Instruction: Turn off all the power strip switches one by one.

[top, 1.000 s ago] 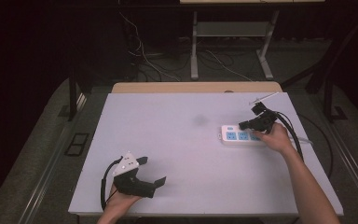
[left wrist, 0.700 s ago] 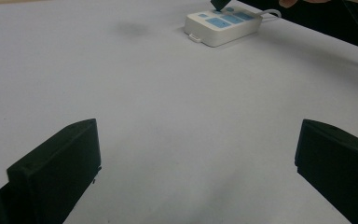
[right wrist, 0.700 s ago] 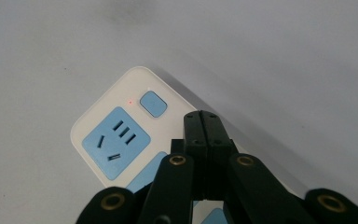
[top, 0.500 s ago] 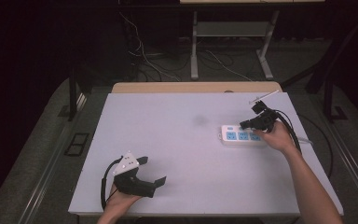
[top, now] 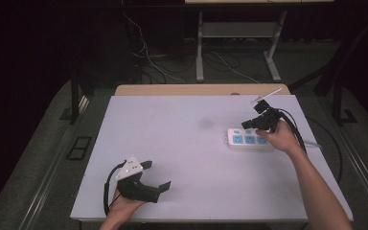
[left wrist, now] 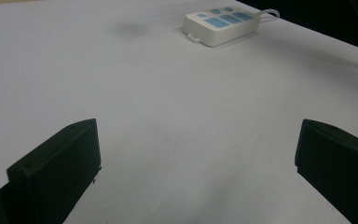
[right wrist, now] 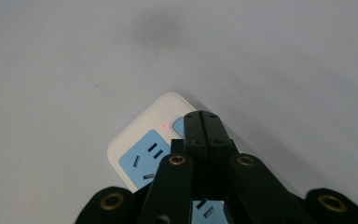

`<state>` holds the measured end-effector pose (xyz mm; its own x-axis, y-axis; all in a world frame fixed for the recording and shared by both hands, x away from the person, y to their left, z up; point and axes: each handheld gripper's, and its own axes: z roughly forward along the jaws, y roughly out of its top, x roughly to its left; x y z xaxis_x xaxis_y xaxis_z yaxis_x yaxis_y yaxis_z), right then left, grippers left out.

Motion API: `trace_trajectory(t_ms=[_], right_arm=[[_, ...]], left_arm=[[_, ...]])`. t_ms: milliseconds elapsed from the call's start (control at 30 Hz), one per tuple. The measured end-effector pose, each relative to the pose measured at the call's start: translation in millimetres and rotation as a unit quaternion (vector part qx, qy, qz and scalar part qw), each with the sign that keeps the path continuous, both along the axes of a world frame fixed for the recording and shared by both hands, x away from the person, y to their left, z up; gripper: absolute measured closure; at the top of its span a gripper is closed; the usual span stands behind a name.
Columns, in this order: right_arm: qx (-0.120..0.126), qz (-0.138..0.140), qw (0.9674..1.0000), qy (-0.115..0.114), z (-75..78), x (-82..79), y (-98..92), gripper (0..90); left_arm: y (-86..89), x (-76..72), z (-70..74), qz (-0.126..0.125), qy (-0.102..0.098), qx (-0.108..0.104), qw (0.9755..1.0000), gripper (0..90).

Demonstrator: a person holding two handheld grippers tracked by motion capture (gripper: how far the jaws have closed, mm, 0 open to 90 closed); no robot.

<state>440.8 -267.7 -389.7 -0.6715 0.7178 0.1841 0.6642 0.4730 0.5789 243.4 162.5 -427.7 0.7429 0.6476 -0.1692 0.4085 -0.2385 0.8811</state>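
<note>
While the right gripper [right wrist: 201, 116], fingers pressed together and empty, sits tip-down over the switch end of the white plastic power strip with blue sockets [top: 249, 139] at the surface's right side, step looks like pressing its button; next likely lift clear. Left gripper [top: 155, 176] rests wide open.

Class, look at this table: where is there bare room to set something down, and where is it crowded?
Free: the wide middle of the white table, between the left hand-held gripper near the front edge and the power strip; also the far left corner. Crowded: the far right, where the shut right hand-held gripper sits over the strip.
</note>
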Motion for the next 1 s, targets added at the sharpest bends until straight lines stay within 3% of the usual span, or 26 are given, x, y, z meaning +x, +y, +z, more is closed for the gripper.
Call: trace_trajectory(t_ms=[333,1000], right_arm=[[0.003,0.009,0.9999,0.007,-4.6,4.5,13.0,90.0],[0.000,0.009,0.9998,0.020,-22.4,10.6,21.3,90.0]], left_arm=[[0.7,0.0,0.2,0.000,-0.001,0.001,1.0000,0.0],[2.0,-0.6,0.8,0.000,-0.003,0.000,1.0000,0.0]])
